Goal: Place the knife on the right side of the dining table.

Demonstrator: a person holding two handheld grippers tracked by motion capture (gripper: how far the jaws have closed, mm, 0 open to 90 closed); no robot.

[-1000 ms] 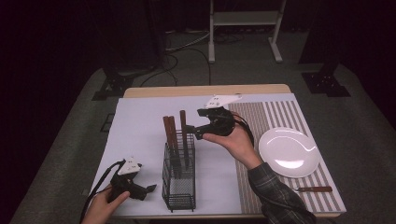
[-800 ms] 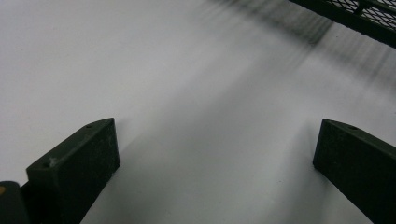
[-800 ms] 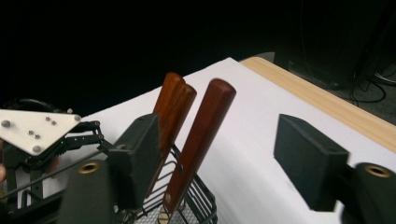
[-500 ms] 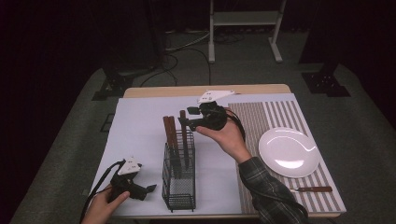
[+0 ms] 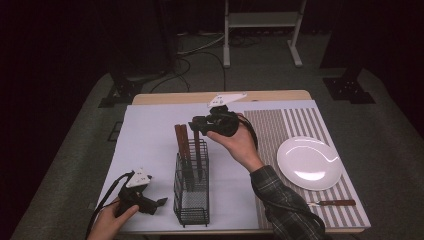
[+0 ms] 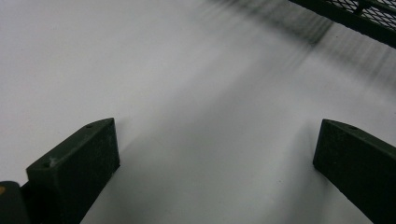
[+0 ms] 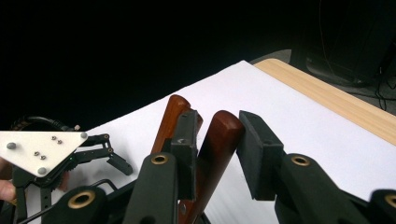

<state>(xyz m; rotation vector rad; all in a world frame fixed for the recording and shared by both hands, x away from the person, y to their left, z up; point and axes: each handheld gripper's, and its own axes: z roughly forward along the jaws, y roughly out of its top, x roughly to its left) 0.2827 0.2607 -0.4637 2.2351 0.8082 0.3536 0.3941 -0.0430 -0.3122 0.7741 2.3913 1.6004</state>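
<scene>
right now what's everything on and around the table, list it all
wire basket: one, black, upright near the front edge of the white sheet
wooden handles: three, brown, standing in the basket, tops sticking out
plate: one, white, on the striped mat
knife: one, brown handle, on the striped mat in front of the plate
striped mat: one, brown and white, right part of the table
white sheet: one, covers most of the table
metal stand: one, pale, on the floor behind the table
left gripper: black, open, low over the sheet beside the basket
right gripper: black, fingers around one handle, just been closing
</scene>
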